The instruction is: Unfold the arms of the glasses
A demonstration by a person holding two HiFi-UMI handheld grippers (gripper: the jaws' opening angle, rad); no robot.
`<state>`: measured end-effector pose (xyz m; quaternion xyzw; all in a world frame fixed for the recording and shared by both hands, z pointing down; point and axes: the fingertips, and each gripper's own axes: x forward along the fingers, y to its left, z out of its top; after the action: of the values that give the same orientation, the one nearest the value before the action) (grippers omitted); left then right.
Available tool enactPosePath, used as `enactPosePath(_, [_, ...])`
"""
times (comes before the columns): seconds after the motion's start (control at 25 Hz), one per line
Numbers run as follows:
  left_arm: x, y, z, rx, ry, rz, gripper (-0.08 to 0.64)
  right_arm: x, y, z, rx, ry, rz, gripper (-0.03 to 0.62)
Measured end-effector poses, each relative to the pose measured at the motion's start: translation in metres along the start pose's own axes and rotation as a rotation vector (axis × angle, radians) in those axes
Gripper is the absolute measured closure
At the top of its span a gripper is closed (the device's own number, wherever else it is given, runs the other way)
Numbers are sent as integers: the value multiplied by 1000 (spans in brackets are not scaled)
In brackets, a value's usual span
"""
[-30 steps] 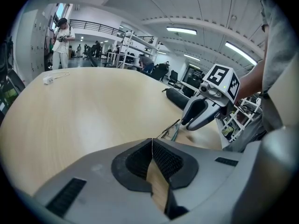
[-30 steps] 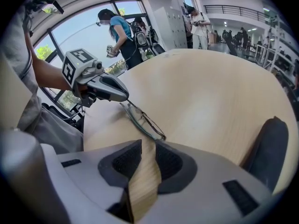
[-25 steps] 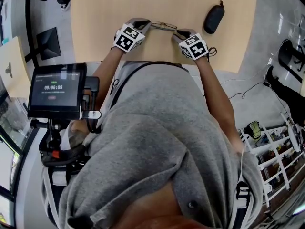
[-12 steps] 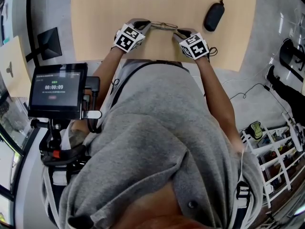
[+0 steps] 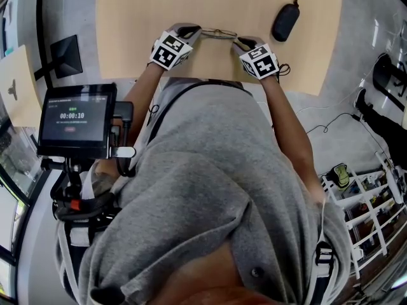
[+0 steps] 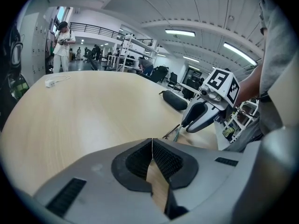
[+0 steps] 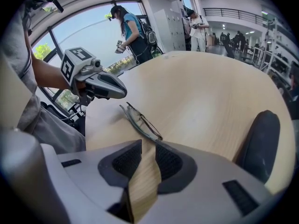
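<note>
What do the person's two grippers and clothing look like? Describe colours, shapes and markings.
The left gripper and right gripper share smooth light-grey shells, dark ribbed pads inside the jaws, and a white cube with black square markers. The person wears a grey top.

Monitor screen (image 5: pixel 76 124), timer reading 00:00:10

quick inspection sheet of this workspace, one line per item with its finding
surface: light wood table
job's things: glasses lie flat on the table between the grippers, arms apparently folded
clutter: black case, right of the glasses and apart from them
grippers: left hand-held gripper jaws together, nothing seen between; right hand-held gripper jaws apart at the glasses' near end
cables: thin cable on the floor beside the table
surroundings: timer screen at left; white rack lower right
</note>
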<state>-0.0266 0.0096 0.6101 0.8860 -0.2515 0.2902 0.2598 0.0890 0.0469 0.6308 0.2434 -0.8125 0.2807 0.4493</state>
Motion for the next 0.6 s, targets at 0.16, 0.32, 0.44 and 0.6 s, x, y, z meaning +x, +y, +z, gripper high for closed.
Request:
enactPosePath(0.16, [-11,2,-4,-2,0,9,554,0,-3,0,4,-17,1,500])
enactPosePath(0.32, [-9,-2,-18,0,35,-6,554,3,0,4,4,-34,11,500])
enactPosePath(0.44, [-3,-7,-19,-1,41,-24,554,5,6,9,-4,-48,27,499])
enactPosePath(0.6, [4,-11,-23,-21,44,-54,554,10,16,8,-19,-23,61,500])
